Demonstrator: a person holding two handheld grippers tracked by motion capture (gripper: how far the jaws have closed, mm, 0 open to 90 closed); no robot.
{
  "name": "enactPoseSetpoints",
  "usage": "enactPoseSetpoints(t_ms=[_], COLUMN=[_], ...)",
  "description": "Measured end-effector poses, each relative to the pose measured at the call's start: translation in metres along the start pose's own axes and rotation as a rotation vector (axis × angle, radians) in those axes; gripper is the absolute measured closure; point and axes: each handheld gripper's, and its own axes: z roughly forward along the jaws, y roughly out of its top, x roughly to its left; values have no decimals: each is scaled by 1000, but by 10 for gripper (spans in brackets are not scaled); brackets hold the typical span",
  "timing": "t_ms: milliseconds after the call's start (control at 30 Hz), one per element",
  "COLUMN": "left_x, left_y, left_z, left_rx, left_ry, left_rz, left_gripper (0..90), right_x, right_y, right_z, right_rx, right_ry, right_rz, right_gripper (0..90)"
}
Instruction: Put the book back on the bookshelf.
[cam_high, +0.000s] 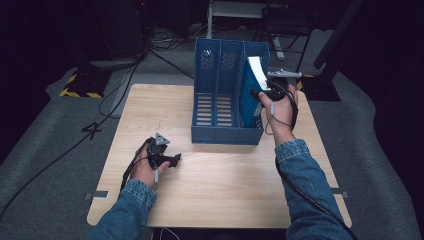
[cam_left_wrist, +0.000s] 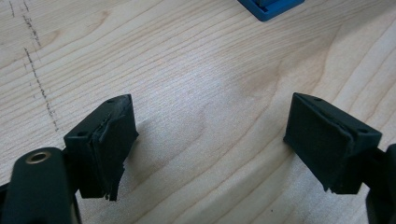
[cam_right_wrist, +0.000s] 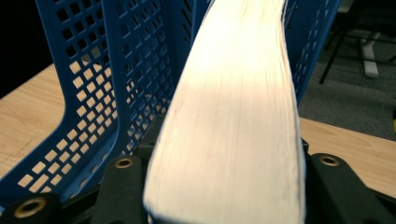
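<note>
My right claw (cam_high: 264, 90), hand raised at the blue file rack (cam_high: 220, 100), pinches a book (cam_right_wrist: 233, 126) over its rightmost slot. Left claw (cam_high: 172, 160) rests spread on the worktop (cam_high: 225, 185).

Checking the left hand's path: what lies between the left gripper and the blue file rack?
Bare wooden table separates the left gripper from the blue file rack, in the high view.
</note>
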Motion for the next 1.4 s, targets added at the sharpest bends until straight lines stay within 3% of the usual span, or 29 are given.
enactPoseSetpoints(t_ms=[167,233,300,433,500,567,833,1000,1200,1233,1267,1400], left_x=[0,0,0,0,0,-1,-1,-1,-1,-1,0,0], left_y=[0,0,0,0,-1,-1,-1,-1,-1,-1,-1,-1], left_z=[0,0,0,0,0,-1,-1,-1,-1,-1,-1,-1], left_rx=[0,0,-2,-3,-4,-4,-6,0,-2,-2,0,-2], left_ry=[0,0,1,1,-2,-1,-1,-4,-4,-5,-5,-3], left_rz=[0,1,1,6,4,2,1,4,3,3,7,6], left_gripper=[168,168,168,168,168,168,168,167,167,167,166,165], right_x=[0,3,4,3,1,0,-3,-4,-6,-6,-7,-5], right_y=[19,30,39,49,55,55,53,65,62,58,56,59], right_z=[6,13,18,24,27,27,25,27,51,58,62,68], right_rx=[0,36,68,115,146,148,72,2,-37,-28,-60,-65], right_ry=[-26,-61,-66,-79,-91,-82,-62,-71,-89,-91,-86,-94], right_rz=[23,-5,13,29,33,42,54,74,132,137,137,130], right_gripper=[461,456,457,488,576,585,606,606,604,602,600,592])
